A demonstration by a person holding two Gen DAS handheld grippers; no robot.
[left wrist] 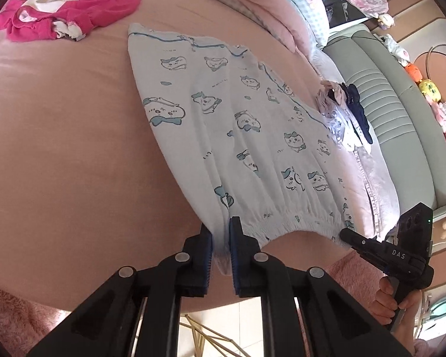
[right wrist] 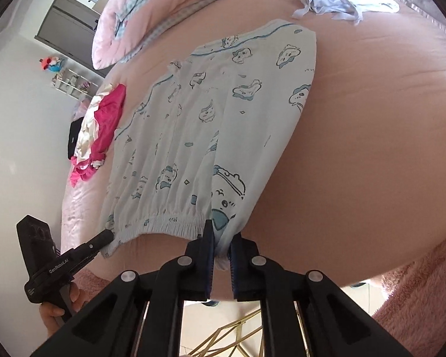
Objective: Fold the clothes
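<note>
We have the cartoon-print pyjama shorts (left wrist: 246, 125) spread flat on the pink bed (left wrist: 74, 136), elastic waistband nearest us. The left gripper (left wrist: 221, 238) and right gripper (right wrist: 221, 244) are each clamped on one end of that waistband, a grip that should let both corners lift together. Pink clothes (left wrist: 83, 6) lie well apart.

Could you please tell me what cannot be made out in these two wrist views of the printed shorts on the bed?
- Light blue cartoon-print shorts: the waistband corner pinched in the left hand-held gripper is hidden by its pads, left wrist view.
- The other corner is covered likewise inside the right hand-held gripper, right wrist view.
- Crumpled magenta garment: its type is unclear, bunched up with white cloth.
</note>
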